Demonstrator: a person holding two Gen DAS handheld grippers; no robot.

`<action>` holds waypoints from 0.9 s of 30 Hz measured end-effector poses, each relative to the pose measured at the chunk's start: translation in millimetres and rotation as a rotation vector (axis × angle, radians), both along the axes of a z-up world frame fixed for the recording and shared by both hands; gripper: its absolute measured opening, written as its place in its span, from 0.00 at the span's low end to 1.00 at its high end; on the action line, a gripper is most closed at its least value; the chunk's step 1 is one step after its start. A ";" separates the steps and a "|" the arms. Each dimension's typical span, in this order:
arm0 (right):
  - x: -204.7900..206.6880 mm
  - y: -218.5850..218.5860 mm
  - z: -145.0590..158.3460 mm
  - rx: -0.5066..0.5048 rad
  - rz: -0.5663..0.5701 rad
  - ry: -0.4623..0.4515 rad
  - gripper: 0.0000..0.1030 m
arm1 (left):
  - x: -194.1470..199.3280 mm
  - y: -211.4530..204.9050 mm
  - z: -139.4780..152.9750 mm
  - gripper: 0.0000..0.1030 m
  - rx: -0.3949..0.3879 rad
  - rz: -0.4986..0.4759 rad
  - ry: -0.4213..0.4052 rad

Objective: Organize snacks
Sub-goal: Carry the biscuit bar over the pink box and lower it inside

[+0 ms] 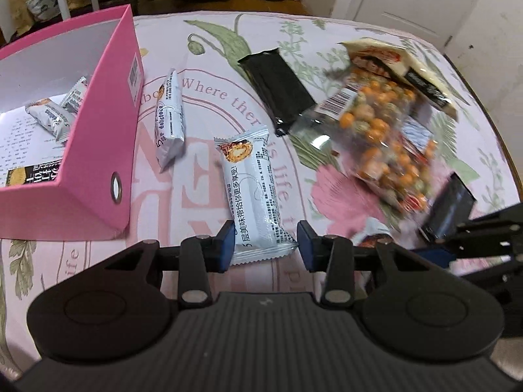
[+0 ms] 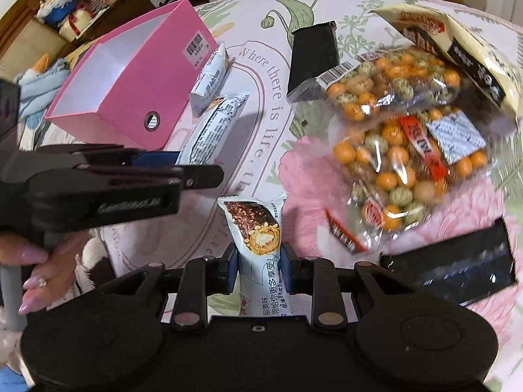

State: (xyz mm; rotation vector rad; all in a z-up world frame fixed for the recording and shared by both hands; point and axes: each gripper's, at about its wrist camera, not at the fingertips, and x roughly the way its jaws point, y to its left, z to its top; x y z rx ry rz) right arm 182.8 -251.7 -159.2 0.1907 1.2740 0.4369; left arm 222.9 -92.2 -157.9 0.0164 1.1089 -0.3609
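Observation:
My left gripper is open, its blue pads on either side of the near end of a white snack bar lying on the table. A second white bar lies beside the pink box, which holds two more white bars. My right gripper is shut on another white bar with a chocolate picture. In the right wrist view the left gripper is at the left, over a white bar, with the pink box beyond.
A clear bag of orange and green coated nuts lies on the right. A black packet lies mid-table, another black packet near right. A cream bag sits behind. The floral tablecloth ends at a curved right edge.

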 end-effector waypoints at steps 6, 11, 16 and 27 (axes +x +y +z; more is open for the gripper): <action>-16.1 -2.2 21.3 0.012 -0.050 -0.021 0.30 | -39.1 0.1 24.3 0.38 0.078 -0.043 -0.051; -26.8 -0.7 51.7 -0.008 -0.047 -0.055 0.30 | -63.1 12.6 52.6 0.38 0.079 -0.074 -0.038; -34.5 11.8 80.7 0.004 -0.003 -0.088 0.30 | -73.9 34.6 77.5 0.38 0.030 -0.096 -0.004; -40.5 63.8 151.6 0.062 0.108 -0.236 0.30 | -85.3 101.9 148.0 0.38 -0.050 -0.065 -0.058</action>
